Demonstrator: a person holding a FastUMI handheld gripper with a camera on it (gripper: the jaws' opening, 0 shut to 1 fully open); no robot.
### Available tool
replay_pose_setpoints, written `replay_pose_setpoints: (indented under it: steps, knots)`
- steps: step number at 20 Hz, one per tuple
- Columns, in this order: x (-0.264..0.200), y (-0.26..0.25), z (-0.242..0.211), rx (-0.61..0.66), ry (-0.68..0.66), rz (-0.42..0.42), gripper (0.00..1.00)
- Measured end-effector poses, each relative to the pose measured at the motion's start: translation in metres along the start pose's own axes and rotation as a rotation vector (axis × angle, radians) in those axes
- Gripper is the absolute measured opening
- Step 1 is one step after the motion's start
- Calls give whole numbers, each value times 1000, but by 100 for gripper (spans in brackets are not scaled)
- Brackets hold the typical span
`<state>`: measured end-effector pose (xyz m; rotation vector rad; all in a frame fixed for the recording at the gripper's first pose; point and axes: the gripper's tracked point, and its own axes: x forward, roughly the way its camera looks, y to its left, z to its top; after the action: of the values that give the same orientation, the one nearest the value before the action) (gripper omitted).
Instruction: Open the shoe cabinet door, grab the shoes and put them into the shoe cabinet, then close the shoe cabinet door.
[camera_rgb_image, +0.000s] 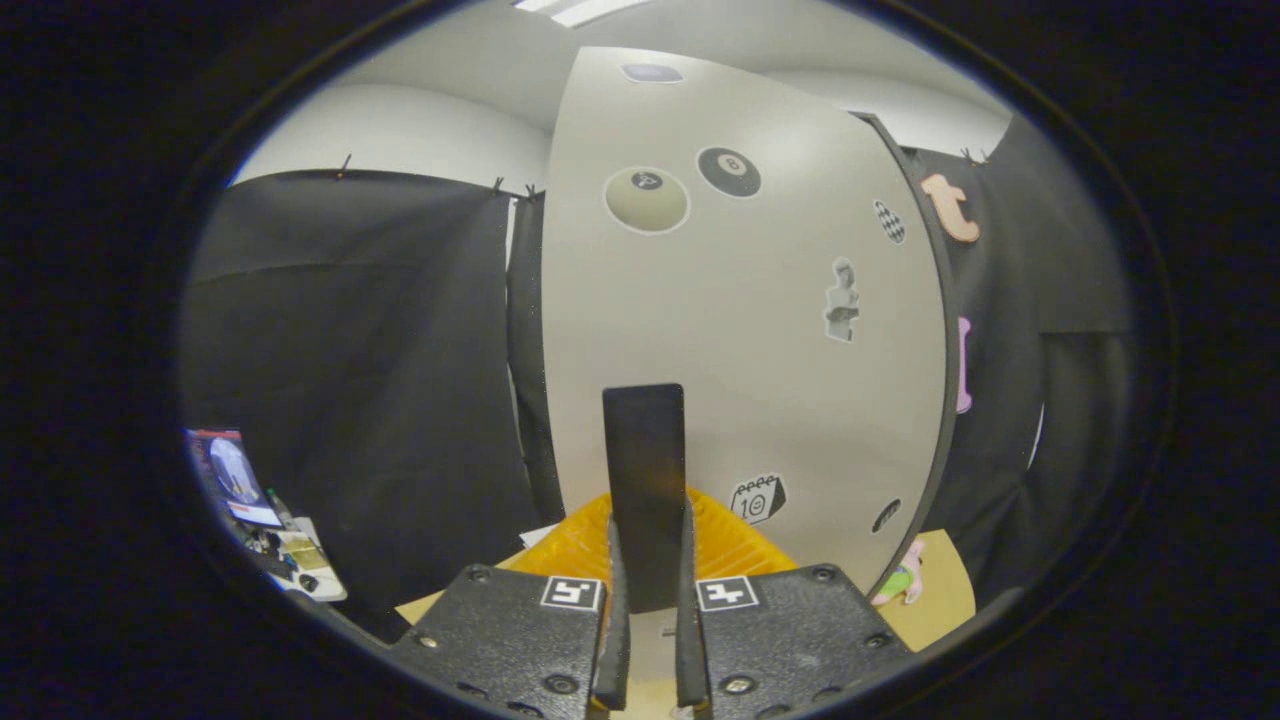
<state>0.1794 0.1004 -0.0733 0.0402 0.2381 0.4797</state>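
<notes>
Gripper (650, 560) fingers clamp the cabinet door's (740, 330) dark handle (645, 470).

door handle (645, 480) base hid by jaws | cabinet door (740, 300) hides interior (perhaps shoes)

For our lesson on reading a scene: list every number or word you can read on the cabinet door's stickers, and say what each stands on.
"8": on the black ball sticker on the shoe cabinet door.
"10": on the calendar sticker, low on the door.
Pale ball sticker: its mark is too blurred to read.
The gripper is shut on the door's dark handle.
</notes>
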Motion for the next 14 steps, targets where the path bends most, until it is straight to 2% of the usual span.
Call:
replay_pose_setpoints:
  steps: [7,14]
  knots:
    - [-31,-18,0,-25,-9,0,20]
    - [-60,-42,1,-18,-26,-103,20]
